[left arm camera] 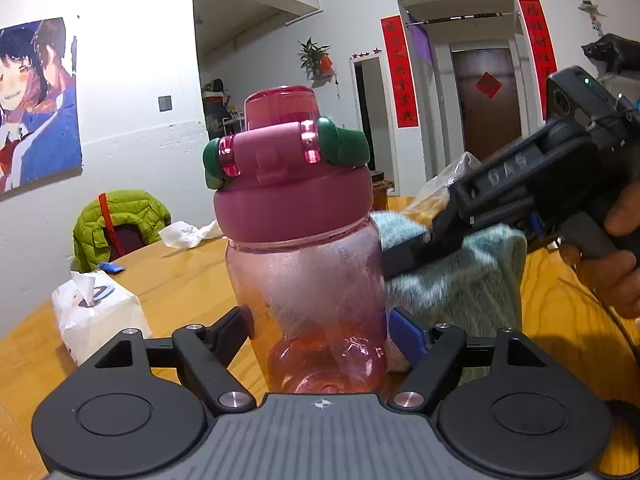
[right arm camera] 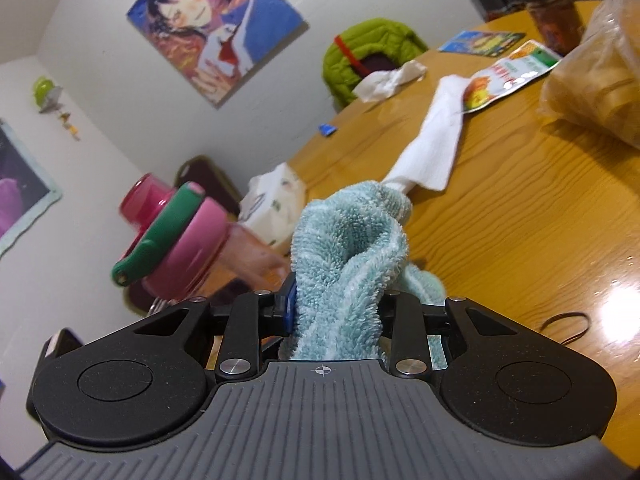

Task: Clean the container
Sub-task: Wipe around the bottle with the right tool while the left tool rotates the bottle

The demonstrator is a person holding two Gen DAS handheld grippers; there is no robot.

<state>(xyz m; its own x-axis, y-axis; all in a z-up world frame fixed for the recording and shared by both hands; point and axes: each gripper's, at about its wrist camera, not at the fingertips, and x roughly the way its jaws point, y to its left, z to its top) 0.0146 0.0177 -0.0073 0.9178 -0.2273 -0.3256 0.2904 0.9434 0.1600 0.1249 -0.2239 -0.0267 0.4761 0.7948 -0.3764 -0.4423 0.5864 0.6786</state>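
A pink see-through bottle (left arm camera: 308, 280) with a pink lid and green handle stands upright on the wooden table, and my left gripper (left arm camera: 320, 328) is shut on its lower body. In the right wrist view the same bottle (right arm camera: 188, 240) appears tilted at the left. My right gripper (right arm camera: 336, 304) is shut on a light blue towel (right arm camera: 352, 248), bunched between its jaws. In the left wrist view that right gripper (left arm camera: 416, 244) presses the towel (left arm camera: 456, 280) against the bottle's right side, with a hand on its handle.
On the wooden table (right arm camera: 520, 220) lie a tissue pack (left arm camera: 96, 316), a white cloth (right arm camera: 436, 148), crumpled paper (right arm camera: 388, 80), snack packets (right arm camera: 508, 68), a dark jar (right arm camera: 554, 12) and a plastic bag (right arm camera: 600, 72). A green jacket (left arm camera: 120, 220) hangs on a chair.
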